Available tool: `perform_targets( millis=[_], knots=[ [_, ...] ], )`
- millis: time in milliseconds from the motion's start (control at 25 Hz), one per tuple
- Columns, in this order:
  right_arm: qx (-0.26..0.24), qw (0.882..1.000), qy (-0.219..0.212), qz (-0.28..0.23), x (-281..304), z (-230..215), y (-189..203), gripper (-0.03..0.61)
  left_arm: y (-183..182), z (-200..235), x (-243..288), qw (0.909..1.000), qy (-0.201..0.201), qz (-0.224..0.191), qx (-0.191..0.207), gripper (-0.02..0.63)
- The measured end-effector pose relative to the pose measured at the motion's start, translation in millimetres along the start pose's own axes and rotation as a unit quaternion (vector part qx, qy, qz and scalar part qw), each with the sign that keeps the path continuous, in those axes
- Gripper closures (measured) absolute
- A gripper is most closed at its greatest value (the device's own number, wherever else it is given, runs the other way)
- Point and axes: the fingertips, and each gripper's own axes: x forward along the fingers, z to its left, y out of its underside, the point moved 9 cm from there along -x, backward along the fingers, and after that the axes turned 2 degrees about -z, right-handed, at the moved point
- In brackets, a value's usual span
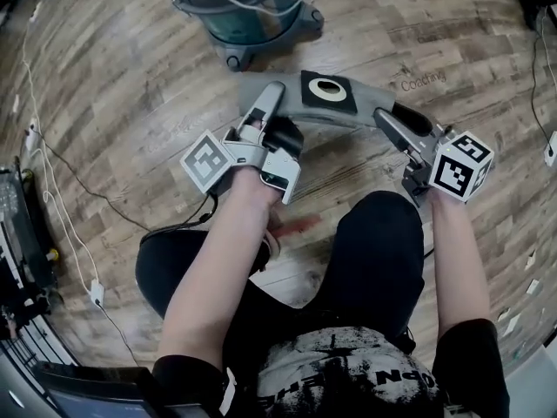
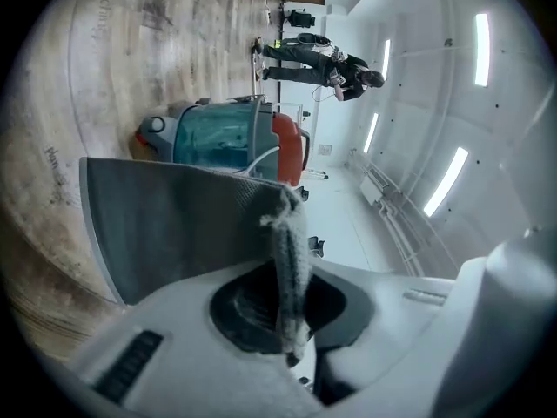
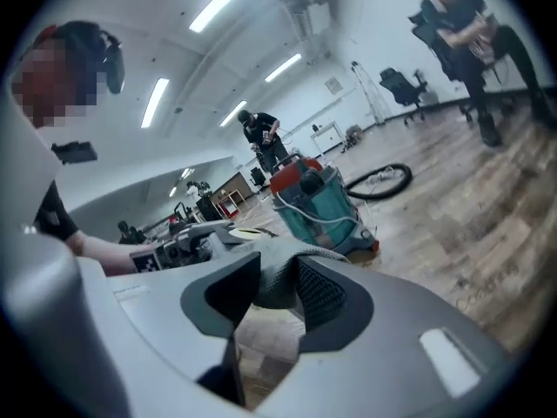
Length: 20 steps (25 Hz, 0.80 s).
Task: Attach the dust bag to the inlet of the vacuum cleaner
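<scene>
Between the closed jaws of the left gripper (image 1: 275, 94) sits a pinched, frayed edge of the grey dust bag (image 1: 291, 104), the pads clamped tight on the cloth so that the rest of the bag fans out past the tips. From that grip the bag runs across to the right gripper (image 1: 384, 117), whose jaws stand part way apart with a bunched fold of the same cloth filling the gap and touching both pads. The bag hangs as a shallow arc between the 2 grippers, above the wooden floor (image 1: 130, 77), with its black card collar (image 1: 329, 91) and pale round hole facing up, nearer the right gripper than the left. Beyond both sets of tips, well apart from the bag, stands the vacuum cleaner (image 1: 248, 7), a teal drum with a red top on a grey wheeled base, a white cord draped over it. Behind the grippers, under the forearms, are the person's knees in black trousers (image 1: 374, 242). Off to the outer side of the left gripper, thin cables (image 1: 61, 172) trail across the floor.
</scene>
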Motion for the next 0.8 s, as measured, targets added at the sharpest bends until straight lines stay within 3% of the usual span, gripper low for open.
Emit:
perform_targets(
  millis=[160, 360, 480, 680, 800],
  knots=[
    [-0.095, 0.994, 0.056, -0.011, 5.7, 21.0, -45.7, 0.427, -26.4, -29.2, 37.8, 0.9991, 0.004, 0.041, 0.006, 0.601],
    [-0.058, 0.991, 0.101, -0.058, 10.2, 12.8, -78.4, 0.304, -65.4, -35.1, 81.3, 0.9966, 0.001, 0.082, -0.001, 0.601],
    [-0.134, 0.983, 0.124, -0.025, 22.0, 29.4, -73.8, 0.269, -74.1, -33.8, 89.7, 0.9956, 0.006, 0.094, -0.006, 0.601],
    [-0.255, 0.954, 0.148, 0.058, 57.1, 52.4, -75.8, 0.252, -100.3, -26.1, 101.4, 0.9967, -0.003, 0.076, -0.029, 0.601],
    [-0.355, 0.915, 0.146, 0.124, 96.9, 67.1, -79.5, 0.249, -117.1, -23.6, 104.4, 0.9963, -0.013, 0.06, -0.061, 0.603]
  ],
)
